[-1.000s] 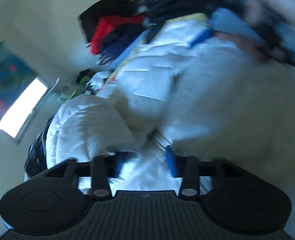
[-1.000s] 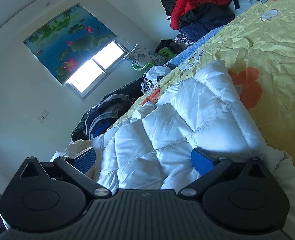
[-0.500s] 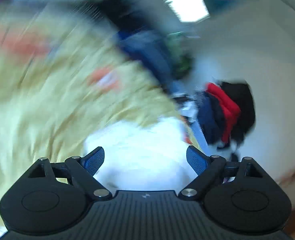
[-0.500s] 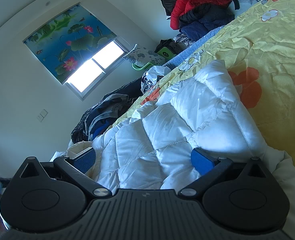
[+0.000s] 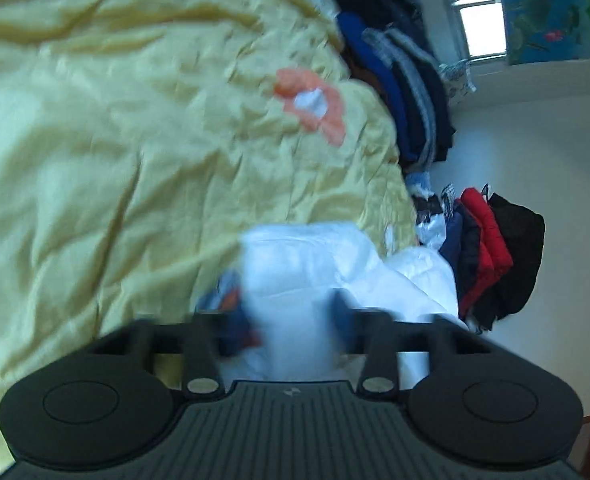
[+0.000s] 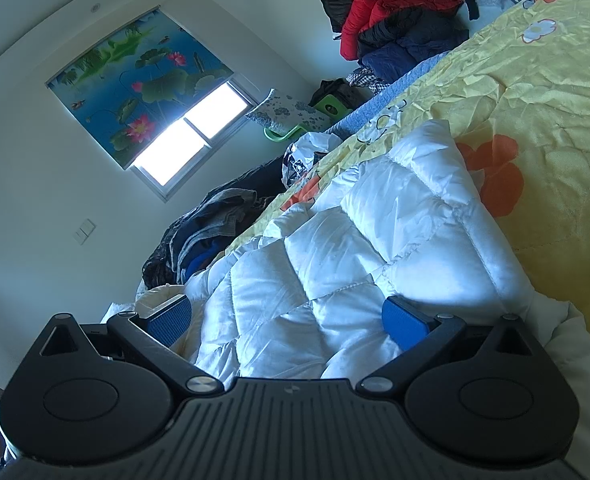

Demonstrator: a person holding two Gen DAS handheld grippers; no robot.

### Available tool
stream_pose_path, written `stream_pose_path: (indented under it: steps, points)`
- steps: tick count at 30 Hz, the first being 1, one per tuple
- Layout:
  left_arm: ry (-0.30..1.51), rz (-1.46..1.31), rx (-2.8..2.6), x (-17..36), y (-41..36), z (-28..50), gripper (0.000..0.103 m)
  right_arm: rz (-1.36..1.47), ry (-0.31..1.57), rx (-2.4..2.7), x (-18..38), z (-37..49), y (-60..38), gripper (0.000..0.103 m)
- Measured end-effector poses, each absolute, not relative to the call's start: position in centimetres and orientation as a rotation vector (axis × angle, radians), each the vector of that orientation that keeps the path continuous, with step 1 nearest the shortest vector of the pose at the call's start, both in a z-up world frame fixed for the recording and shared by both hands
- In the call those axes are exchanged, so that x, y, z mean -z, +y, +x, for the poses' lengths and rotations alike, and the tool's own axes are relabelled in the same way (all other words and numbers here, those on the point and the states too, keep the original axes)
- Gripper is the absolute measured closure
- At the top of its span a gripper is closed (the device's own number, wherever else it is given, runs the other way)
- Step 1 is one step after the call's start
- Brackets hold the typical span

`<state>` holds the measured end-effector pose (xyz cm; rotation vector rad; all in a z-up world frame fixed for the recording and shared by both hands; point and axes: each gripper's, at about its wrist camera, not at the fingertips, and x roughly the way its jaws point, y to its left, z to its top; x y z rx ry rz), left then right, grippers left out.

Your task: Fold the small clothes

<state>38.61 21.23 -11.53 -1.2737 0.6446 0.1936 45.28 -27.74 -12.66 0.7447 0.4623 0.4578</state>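
Garment: a white quilted jacket lies on the bed, filling the lower centre of the right wrist view; in the left wrist view it is at lower centre, just in front of the tool
Left gripper: blurred; the fingers stand close at both sides of a white fold, and I judge they pinch it, but the contact itself is not sharp
Right gripper: fingers spread wide, blue pads at both sides of the jacket, with the puffy cloth between them and nothing clamped
Step in hand: it seems one side of the jacket is taken to be folded over
How to do it well: take only the edge layer, not the sheet under it; lift low and carry across slowly, because the filled cloth is slippery and springs back; the free tool can press the middle so the body does not slide
Surface: yellow bedsheet with orange flowers, much wrinkled
Room: a pile of red and dark clothes at the upper right, a window under a lotus blind at upper left, white walls
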Motion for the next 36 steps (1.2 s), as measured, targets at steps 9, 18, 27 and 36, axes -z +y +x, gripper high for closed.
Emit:
stream_pose_path:
  steps: [9, 18, 27, 36]
  points:
    - [0.356, -0.793, -0.145, 0.7, 15.5, 36.8, 0.092, 0.752, 0.46, -0.459, 12.6, 45.3, -27.8, 0.0]
    - [0.339, -0.098, 0.518, -2.2, -3.8, 33.3, 0.089, 1.045, 0.393, -0.52, 13.9, 45.4, -31.1, 0.0]
    - [0.614, -0.234, 0.407, 4.3, -2.5, 34.5, 0.088, 1.142, 0.559, -0.658, 13.8, 47.9, -33.2, 0.0]
    - [0.554, -0.131, 0.617, 3.8, -7.2, 31.7, 0.024, 0.734, 0.728, -0.719, 11.0, 48.3, -29.4, 0.0]
